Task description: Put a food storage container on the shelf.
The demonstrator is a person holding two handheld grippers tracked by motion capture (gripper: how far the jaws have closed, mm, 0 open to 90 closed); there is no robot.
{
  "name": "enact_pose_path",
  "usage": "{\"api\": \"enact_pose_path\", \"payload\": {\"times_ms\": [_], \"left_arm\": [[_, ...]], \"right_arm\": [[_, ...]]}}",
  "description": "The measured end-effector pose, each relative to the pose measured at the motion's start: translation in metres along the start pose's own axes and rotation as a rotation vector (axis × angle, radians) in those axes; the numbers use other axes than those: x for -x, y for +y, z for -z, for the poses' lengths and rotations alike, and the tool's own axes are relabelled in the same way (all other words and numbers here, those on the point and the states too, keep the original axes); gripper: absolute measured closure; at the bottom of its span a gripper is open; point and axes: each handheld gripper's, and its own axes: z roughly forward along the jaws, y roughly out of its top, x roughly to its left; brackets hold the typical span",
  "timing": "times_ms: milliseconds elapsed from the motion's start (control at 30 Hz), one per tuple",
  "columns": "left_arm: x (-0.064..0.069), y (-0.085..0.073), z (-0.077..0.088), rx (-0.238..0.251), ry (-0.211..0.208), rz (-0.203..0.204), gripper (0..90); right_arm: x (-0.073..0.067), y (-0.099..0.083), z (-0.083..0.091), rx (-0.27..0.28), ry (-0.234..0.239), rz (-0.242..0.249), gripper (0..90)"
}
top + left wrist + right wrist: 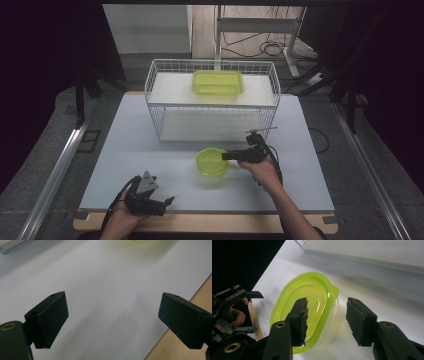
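Right hand-held gripper (325,317) half-open astride the bowl (212,161) rim, not pressing; wire rack (212,100) with lidded box (218,82) just behind; left hand-held gripper (113,315) wide open, empty, at the worktop (150,150) edge.

Right gripper (226,156) at green round container (211,161) rim; left gripper (167,202) at table (150,150) edge.

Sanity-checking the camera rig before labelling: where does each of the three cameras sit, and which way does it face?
High view: above the person's side, looking forward and down on the table, white wire rack and green container on it; both forearms enter from below.
Left gripper view: on the left gripper, facing bare tabletop; jaws apart.
Right gripper view: on the right gripper, facing the round green lidded container, jaws straddling its rim.
Shared: high and right gripper views both show that container and the left gripper.
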Motion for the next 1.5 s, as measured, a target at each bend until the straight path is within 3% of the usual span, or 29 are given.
{"api": "enact_pose_path", "payload": {"times_ms": [300, 433, 533, 667, 833, 1200, 1500], "left_arm": [[0.000, -0.001, 0.000, -0.007, 0.002, -0.007, 9.0], [-0.001, -0.001, 0.000, -0.010, 0.007, -0.012, 9.0], [-0.001, -0.001, 0.001, -0.011, 0.009, -0.010, 9.0], [-0.001, -0.001, 0.000, -0.012, 0.010, -0.013, 9.0], [-0.002, -0.001, 0.001, -0.011, 0.014, -0.012, 9.0], [-0.002, -0.001, 0.001, -0.008, 0.017, -0.011, 8.8], [-0.003, -0.001, 0.003, -0.003, 0.022, -0.016, 8.7]], "right_arm": [[0.002, 0.000, -0.008, -0.037, 0.044, -0.036, 66.2], [0.002, 0.001, -0.005, -0.043, 0.080, -0.044, 79.6], [-0.003, 0.001, -0.003, -0.056, 0.092, -0.037, 80.7], [-0.009, 0.002, -0.001, -0.060, 0.065, -0.009, 81.2], [-0.015, 0.004, 0.005, -0.040, 0.089, -0.004, 81.2], [-0.045, 0.022, 0.042, 0.042, 0.102, 0.048, 81.2], [-0.065, 0.049, 0.069, 0.110, 0.118, 0.071, 81.2]]}}
